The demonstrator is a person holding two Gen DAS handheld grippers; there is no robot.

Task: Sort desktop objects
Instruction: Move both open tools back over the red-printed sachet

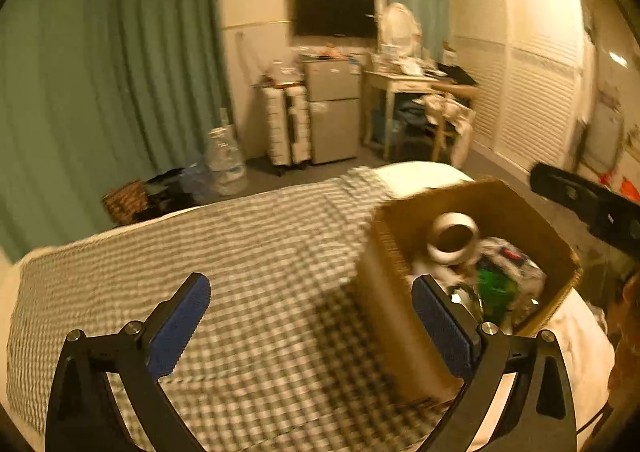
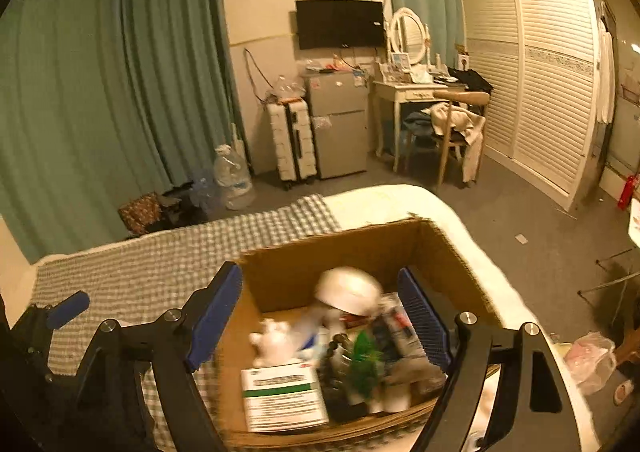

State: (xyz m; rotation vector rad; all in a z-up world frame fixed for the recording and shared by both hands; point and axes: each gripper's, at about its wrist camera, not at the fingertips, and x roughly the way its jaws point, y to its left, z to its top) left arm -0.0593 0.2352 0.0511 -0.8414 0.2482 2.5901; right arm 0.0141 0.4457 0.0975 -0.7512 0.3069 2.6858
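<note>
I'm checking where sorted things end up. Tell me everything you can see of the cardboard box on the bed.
The cardboard box is plain brown corrugated card, open-topped with rough torn rims and no flaps showing. It stands upright on the checked bedcover, near the bed's right side. It already holds a jumble: a white roll of tape, a white-and-green carton, a small green plant and packets. Neither claw touches it.

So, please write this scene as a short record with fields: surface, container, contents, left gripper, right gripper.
surface: green-and-white checked cloth over a white bed
container: open brown cardboard box, standing on the bed
contents: white round tape roll, white carton with green stripe, small green plastic plant, white plush figure, other items blurred
left gripper: open, nothing between the blue pads, beside the box
right gripper: open, above the box, holding nothing
</note>
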